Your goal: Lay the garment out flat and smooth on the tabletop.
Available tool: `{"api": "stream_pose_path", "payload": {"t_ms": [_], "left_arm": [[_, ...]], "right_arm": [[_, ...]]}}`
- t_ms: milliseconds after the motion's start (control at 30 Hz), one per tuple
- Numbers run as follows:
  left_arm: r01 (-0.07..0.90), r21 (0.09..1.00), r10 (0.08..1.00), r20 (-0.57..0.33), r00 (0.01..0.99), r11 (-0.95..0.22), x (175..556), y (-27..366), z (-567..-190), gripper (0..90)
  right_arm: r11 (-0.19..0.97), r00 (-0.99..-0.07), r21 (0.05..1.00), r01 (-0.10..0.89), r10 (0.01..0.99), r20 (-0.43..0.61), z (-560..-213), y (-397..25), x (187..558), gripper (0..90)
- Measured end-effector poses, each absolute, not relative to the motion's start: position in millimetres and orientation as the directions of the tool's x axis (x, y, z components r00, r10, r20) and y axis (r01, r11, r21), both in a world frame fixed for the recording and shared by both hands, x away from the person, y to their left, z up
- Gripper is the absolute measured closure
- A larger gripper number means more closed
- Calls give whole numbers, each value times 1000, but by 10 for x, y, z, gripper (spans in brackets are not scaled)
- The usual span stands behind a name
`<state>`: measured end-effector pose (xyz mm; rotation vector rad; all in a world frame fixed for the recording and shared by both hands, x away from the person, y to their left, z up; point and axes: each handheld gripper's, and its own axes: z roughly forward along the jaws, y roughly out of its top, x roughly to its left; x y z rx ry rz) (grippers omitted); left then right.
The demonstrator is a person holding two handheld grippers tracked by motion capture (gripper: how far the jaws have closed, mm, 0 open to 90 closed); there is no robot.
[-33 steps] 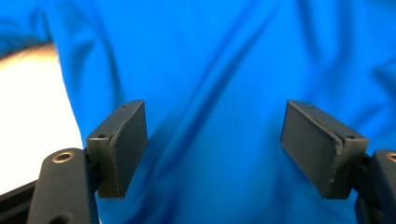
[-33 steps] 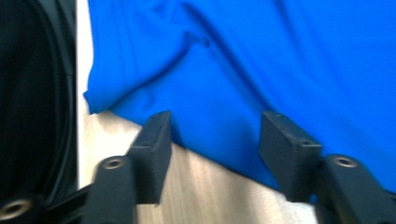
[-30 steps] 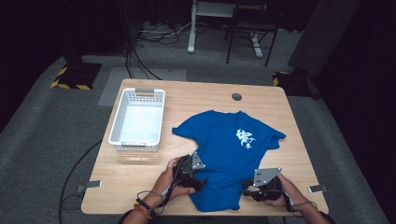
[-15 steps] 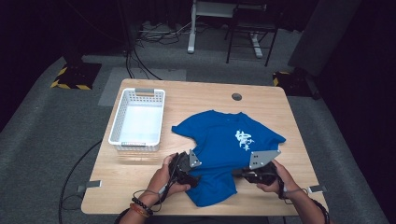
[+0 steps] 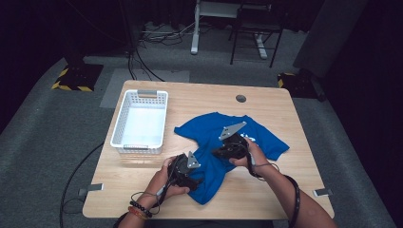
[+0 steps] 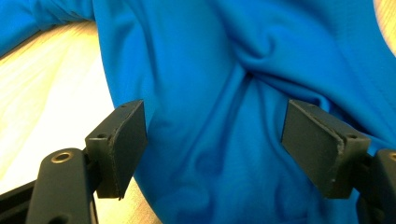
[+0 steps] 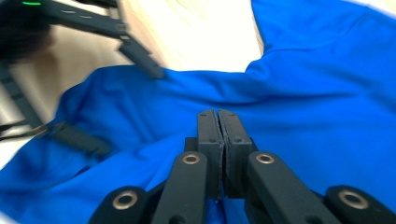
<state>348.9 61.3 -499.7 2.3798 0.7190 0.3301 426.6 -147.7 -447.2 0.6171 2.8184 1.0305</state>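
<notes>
Lying crumpled on the pale wooden table (image 5: 266,102), the bright blue cotton T-shirt (image 5: 216,137) sits right of the white slotted plastic basket (image 5: 140,121). The left gripper (image 6: 215,140) hovers at the shirt's lower edge, jaws spread wide over the cloth. The right gripper (image 7: 218,116) has its jaws pressed together above the shirt's middle; whether fabric is pinched cannot be told.

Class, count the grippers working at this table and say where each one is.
2. The left gripper is at the blue T-shirt's near hem, fingers spread wide over the cloth. The right gripper is over the shirt's middle, fingers closed together.
</notes>
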Motion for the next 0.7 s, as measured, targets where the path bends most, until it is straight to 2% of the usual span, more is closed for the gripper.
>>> {"api": "stream_pose_path", "payload": {"t_ms": [100, 200, 300, 367, 500, 700], "left_arm": [[416, 634, 570, 50, 820, -653, 3488, 621, -5002, 224], [420, 642, 576, 41, 816, -642, 3487, 632, -5013, 224], [425, 647, 580, 33, 814, -633, 3483, 645, -5022, 224], [425, 651, 581, 29, 814, -629, 3485, 651, -5027, 224], [425, 650, 579, 29, 814, -630, 3487, 650, -5025, 224], [424, 657, 582, 29, 812, -624, 3480, 657, -5034, 223]], "right_arm": [[700, -902, 608, 376, 428, 65, -4610, -1392, 4374, 871], [681, -891, 613, 400, 447, 84, -4682, -1411, 4429, 756], [661, -885, 639, 393, 461, 67, -4660, -1568, 4394, 707], [668, -895, 658, 348, 446, 21, -4625, -1718, 4311, 710], [672, -912, 678, 298, 409, -5, -4610, -1998, 4126, 754], [694, -931, 664, 278, 365, 9, -4778, -1990, 4048, 784]]}}
